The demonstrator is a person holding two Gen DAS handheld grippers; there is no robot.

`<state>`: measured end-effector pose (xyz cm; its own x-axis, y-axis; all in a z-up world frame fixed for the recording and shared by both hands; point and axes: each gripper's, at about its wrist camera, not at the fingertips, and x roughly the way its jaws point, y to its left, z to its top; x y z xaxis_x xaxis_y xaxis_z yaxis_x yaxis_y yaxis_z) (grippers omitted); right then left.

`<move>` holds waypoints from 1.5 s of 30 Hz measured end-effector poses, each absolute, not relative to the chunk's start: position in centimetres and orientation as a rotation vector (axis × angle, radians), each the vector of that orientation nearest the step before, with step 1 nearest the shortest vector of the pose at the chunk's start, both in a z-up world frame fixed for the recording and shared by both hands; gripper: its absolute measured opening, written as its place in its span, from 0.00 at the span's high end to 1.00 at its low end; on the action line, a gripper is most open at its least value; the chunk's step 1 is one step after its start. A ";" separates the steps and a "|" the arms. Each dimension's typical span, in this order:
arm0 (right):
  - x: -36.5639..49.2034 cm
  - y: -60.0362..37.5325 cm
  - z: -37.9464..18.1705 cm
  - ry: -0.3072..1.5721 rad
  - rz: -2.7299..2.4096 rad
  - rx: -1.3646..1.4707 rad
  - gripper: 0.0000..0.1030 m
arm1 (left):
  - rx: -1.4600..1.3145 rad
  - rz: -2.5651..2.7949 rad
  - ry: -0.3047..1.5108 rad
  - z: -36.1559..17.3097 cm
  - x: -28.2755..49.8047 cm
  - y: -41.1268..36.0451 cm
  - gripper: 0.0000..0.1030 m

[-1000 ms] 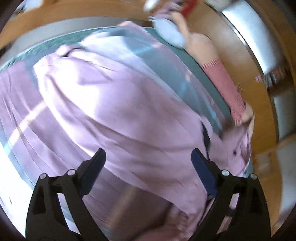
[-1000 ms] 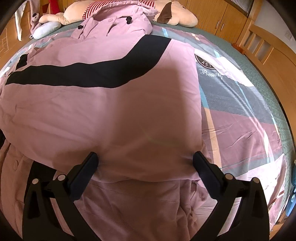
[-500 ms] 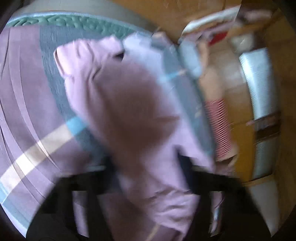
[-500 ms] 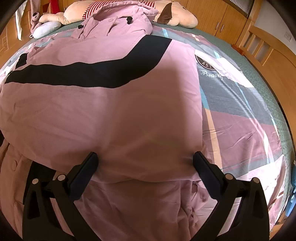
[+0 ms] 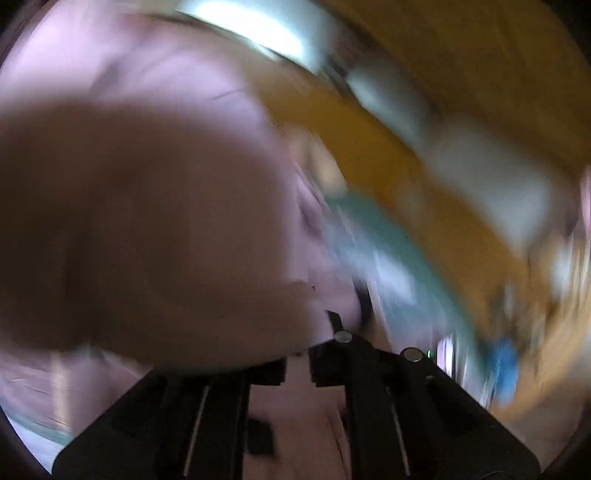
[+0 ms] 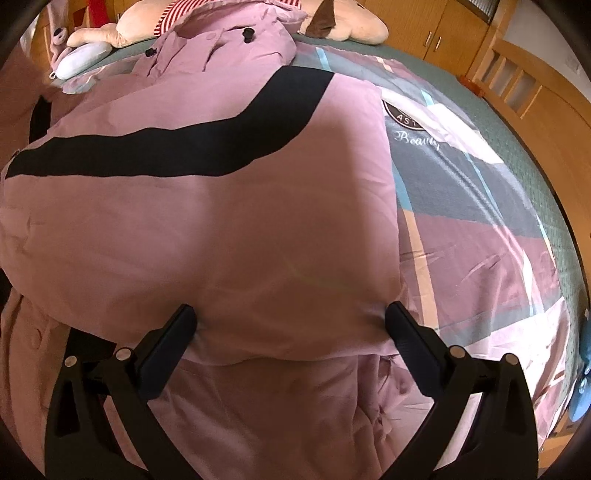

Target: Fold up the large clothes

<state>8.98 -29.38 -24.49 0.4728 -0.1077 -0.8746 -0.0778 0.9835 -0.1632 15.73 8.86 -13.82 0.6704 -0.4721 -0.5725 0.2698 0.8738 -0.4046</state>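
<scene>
A large pink coat [image 6: 207, 229] with a curved black stripe [image 6: 184, 147] lies folded on the bed, its hood [image 6: 229, 48] at the far end. My right gripper [image 6: 290, 321] points down at the near fold and stands wide open, with the bulging cloth between its fingers. The left wrist view is badly blurred. There my left gripper [image 5: 297, 350] has its jaws together, and a bunch of the pink coat [image 5: 147, 229] swells out from its tips and fills the left half of the view.
The patterned bedsheet [image 6: 480, 229] lies bare to the right of the coat. A plush toy [image 6: 347, 22] and a small grey pillow [image 6: 83, 57] sit at the head of the bed. Wooden cabinets [image 6: 436, 33] and a wooden bed frame [image 6: 535, 96] border the bed.
My left gripper went from wide open over the coat to shut on its cloth and swung fast, so its view is now smeared. The right gripper has stayed in place.
</scene>
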 end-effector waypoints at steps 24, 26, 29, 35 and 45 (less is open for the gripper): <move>7.4 -37.4 -22.9 0.984 0.377 0.978 0.01 | -0.501 -0.151 1.140 -25.9 17.6 9.8 0.02; 7.3 -37.9 -22.5 0.958 0.384 1.008 0.01 | -0.416 -0.137 1.137 -25.9 17.5 8.5 0.02; 7.5 -37.9 -22.9 0.945 0.434 1.079 0.01 | -0.322 -0.113 1.137 -26.0 17.5 7.1 0.02; 8.2 -33.9 -22.6 1.047 0.503 0.890 0.03 | -0.160 -0.055 1.126 -26.7 17.6 5.2 0.02; 8.5 -33.3 -21.4 0.998 0.405 0.688 0.68 | 0.002 -0.011 1.130 -27.3 17.2 4.1 0.02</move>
